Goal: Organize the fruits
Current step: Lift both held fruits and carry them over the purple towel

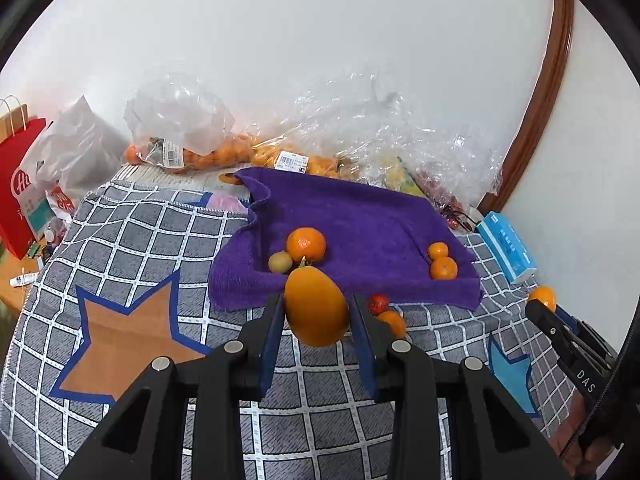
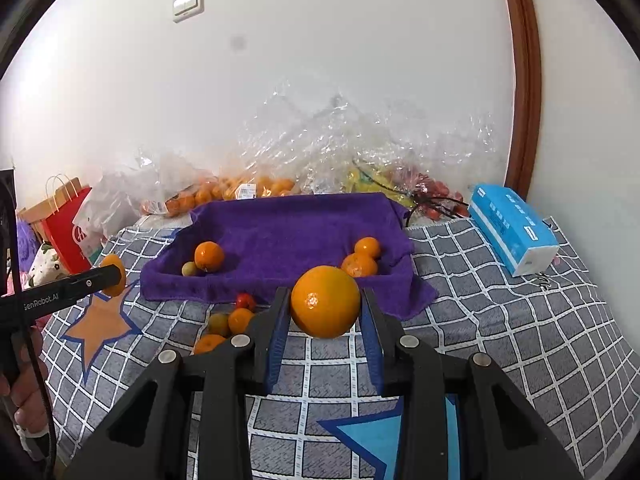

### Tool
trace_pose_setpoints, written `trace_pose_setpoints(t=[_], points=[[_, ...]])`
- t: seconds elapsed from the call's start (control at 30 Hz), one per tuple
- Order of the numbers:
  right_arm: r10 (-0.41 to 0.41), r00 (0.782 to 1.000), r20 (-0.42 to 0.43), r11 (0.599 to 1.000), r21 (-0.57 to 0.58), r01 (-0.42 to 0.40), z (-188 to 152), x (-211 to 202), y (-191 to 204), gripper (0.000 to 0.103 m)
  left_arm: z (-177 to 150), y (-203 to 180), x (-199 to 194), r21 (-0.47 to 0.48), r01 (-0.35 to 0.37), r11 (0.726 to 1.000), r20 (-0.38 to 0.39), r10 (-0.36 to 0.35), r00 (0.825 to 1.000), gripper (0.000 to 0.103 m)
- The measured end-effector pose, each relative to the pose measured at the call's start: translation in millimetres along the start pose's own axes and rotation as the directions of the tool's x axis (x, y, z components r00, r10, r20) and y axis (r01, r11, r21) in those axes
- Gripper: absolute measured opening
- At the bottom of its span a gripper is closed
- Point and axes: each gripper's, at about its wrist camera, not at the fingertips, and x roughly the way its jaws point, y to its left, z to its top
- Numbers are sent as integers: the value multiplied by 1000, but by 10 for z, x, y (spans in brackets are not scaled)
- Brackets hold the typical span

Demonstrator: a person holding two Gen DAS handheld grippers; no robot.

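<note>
An orange in each hand-held gripper

Your left hand-held gripper point(image 1: 316, 312) clamps an oval orange point(image 1: 316, 306) and your right hand-held gripper point(image 2: 325, 310) clamps a round orange point(image 2: 325, 307), both just in front of the purple towel point(image 1: 360, 220).

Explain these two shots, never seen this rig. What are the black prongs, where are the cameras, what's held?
No robot here: a person carries a handheld gripper in each hand, and each has a fisheye camera looking along its two fingers. The black prongs with blue pads are those fingers.

Left camera view: the left gripper is shut on an oval orange. The right gripper shows at that picture's right edge.

Right camera view: the right gripper is shut on a round orange.

Both look over a checked cloth with star patches. On it lies a purple towel holding several small oranges and a greenish fruit. A few loose fruits sit before the towel, a blue tissue pack to the right, and bagged fruit by the wall.
</note>
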Motion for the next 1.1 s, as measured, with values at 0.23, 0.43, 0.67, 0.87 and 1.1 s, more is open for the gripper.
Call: trace_pose_setpoints(t=[0.23,0.43,0.67,0.87,1.1], points=[[-1,1000,22,1000,-19,1,101,-12,61,34,77,-25,-23,13,7,1000,13,-7,1000,32],[15,1000,26,1000,-28,-14,139,49,109,34,45,11,-22,11,-1,1000,13,0,1000,32],[27,999,45,999,-42,-25,241,76,129,34,149,-9,-37,13,-5,1000,26,5,1000,32],[29,998,51,999,-28,-28,319,157,83,34,259,-51,-9,21,-10,1000,46,9,999,32],[12,999,53,999,-35,-10,414,264,10,34,341,-109,173,17,10,1000,22,-10,1000,32]])
